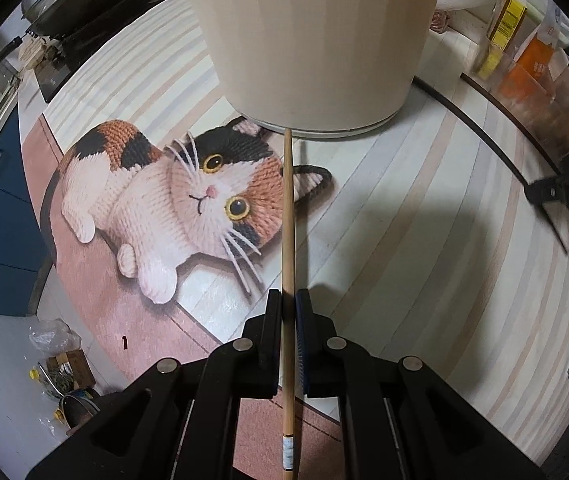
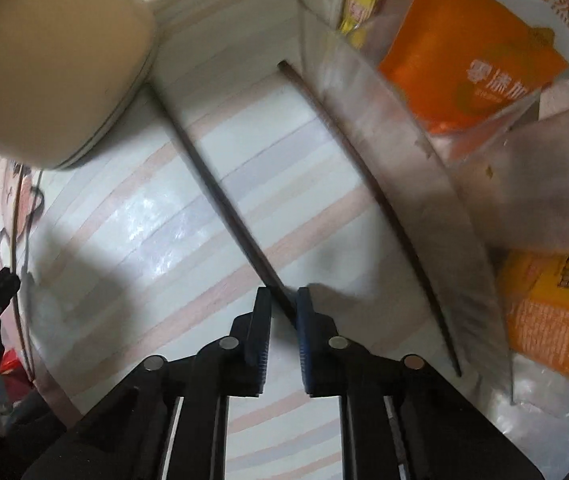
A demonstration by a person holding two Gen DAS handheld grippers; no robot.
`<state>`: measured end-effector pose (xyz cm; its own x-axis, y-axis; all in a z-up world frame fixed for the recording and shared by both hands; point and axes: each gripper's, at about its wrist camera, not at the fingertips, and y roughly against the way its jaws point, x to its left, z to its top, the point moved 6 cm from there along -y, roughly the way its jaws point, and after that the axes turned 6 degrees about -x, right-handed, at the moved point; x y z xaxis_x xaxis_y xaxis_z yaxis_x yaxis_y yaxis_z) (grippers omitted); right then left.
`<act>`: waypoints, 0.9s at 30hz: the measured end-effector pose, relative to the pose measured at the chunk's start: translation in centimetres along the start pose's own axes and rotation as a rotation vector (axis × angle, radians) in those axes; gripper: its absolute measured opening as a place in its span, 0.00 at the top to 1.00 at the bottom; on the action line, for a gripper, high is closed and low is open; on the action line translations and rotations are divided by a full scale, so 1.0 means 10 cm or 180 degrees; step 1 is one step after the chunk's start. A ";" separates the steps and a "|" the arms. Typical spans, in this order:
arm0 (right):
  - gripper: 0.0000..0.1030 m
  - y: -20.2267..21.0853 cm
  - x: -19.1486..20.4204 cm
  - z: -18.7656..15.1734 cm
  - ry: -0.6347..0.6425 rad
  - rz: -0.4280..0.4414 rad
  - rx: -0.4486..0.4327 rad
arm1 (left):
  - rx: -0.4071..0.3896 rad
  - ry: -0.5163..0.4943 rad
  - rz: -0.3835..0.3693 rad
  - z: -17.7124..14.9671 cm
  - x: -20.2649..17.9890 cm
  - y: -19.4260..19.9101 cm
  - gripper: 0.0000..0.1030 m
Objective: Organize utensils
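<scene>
left hand-held gripper (image 1: 288, 300): clamped on light wooden chopstick (image 1: 287, 216), tip just below beige cup (image 1: 312, 40) | right hand-held gripper (image 2: 284, 300): nearly closed, dark chopstick (image 2: 220, 196) between fingers, pointing toward beige cup | second dark chopstick (image 2: 380, 200): on striped surface (image 2: 132, 216), right of cup

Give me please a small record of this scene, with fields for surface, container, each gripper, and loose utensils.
surface: striped table cover with a cat picture
container: beige cylindrical holder, standing on the table
left gripper: shut on a light wooden chopstick
right gripper: a dark chopstick between its pads; grip unclear, picture blurred
loose utensils: second dark chopstick lying beside a clear box
</scene>
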<state>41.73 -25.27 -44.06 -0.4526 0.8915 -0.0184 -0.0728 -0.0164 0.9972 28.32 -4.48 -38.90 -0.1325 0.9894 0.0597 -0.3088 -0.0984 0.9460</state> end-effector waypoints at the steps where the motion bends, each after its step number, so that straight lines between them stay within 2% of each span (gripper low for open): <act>1: 0.91 0.00 0.04 -0.06 -0.0025 -0.0027 0.0012 | 0.0003 0.0003 -0.0007 0.01 0.02 -0.02 0.96; 7: 0.93 0.02 0.22 -0.70 -0.0823 0.0053 0.0178 | 0.0078 0.0034 -0.0149 -0.08 0.07 -0.02 0.96; 10: 0.95 0.03 0.35 -1.16 -0.1364 0.0340 0.0267 | 0.0151 0.0037 -0.0293 -0.14 0.03 0.00 0.96; 13: 0.95 0.04 0.58 -1.58 -0.1525 0.0528 0.0373 | 0.0206 -0.0010 -0.0412 -0.18 -0.01 -0.02 0.96; 15: 0.95 0.02 0.70 -1.73 -0.1599 0.0675 0.0482 | 0.0235 -0.0049 -0.0466 -0.19 -0.03 -0.04 0.96; 17: 0.94 0.06 0.73 -1.75 -0.1661 0.0679 0.0429 | 0.0270 -0.0058 -0.0520 -0.18 -0.04 -0.06 0.96; 19: 0.91 0.15 0.68 -1.64 -0.1687 0.0650 0.0217 | 0.0302 -0.0030 -0.0532 -0.16 -0.01 -0.10 0.94; 21: 0.73 0.22 0.59 -1.52 -0.1667 0.0543 0.0064 | 0.0336 0.0031 -0.0592 -0.12 0.05 -0.15 0.91; 22: 0.71 0.24 0.59 -1.49 -0.1647 0.0484 0.0003 | 0.0352 0.0054 -0.0615 -0.11 0.06 -0.17 0.90; 24: 0.71 0.24 0.57 -1.33 -0.1574 0.0339 -0.0042 | 0.0393 0.0067 -0.0626 -0.10 0.08 -0.20 0.90; 27: 0.71 0.15 0.60 -1.32 -0.1467 0.0259 0.0058 | 0.0391 -0.0045 -0.0583 -0.07 0.07 -0.22 0.90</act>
<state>27.17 -25.87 -43.63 -0.0138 0.9959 0.0899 -0.0360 -0.0903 0.9953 28.21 -3.68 -41.18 -0.0712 0.9910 -0.1131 -0.2092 0.0960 0.9731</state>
